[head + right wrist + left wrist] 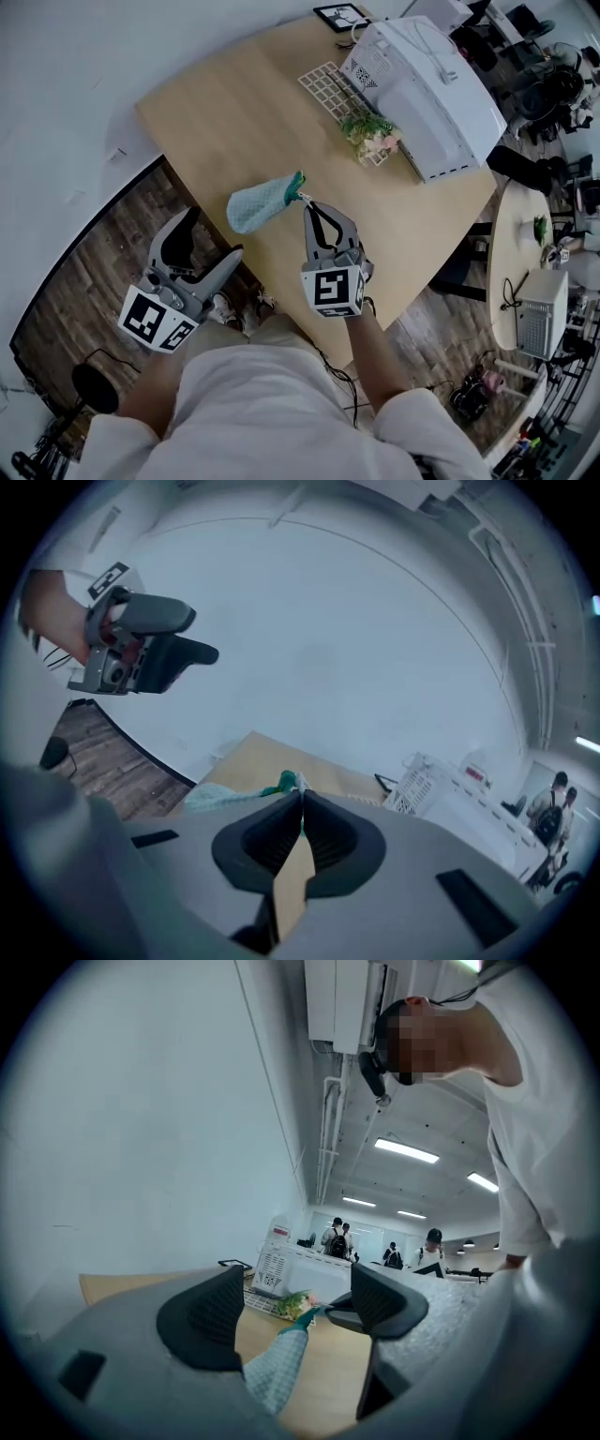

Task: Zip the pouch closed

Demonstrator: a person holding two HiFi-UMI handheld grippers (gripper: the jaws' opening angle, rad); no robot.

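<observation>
A pale teal checked pouch (261, 202) with a dark green end hangs over the near part of the wooden table (216, 103). My right gripper (307, 204) is shut on the small pull at that green end (278, 785), and its jaws (302, 803) stand pressed together. The pouch body (225, 797) trails off to the left of them. My left gripper (211, 246) is open, below and left of the pouch and apart from it. In the left gripper view the pouch (277, 1372) shows beyond the wide gap between the pads (202, 1321), touching neither.
At the table's far side stand a white appliance (427, 94), a white wire basket (328, 86), a bunch of flowers (372, 134) and a black-framed item (339, 14). A round table (525, 272) with clutter is at the right. Wood floor (84, 272) lies left.
</observation>
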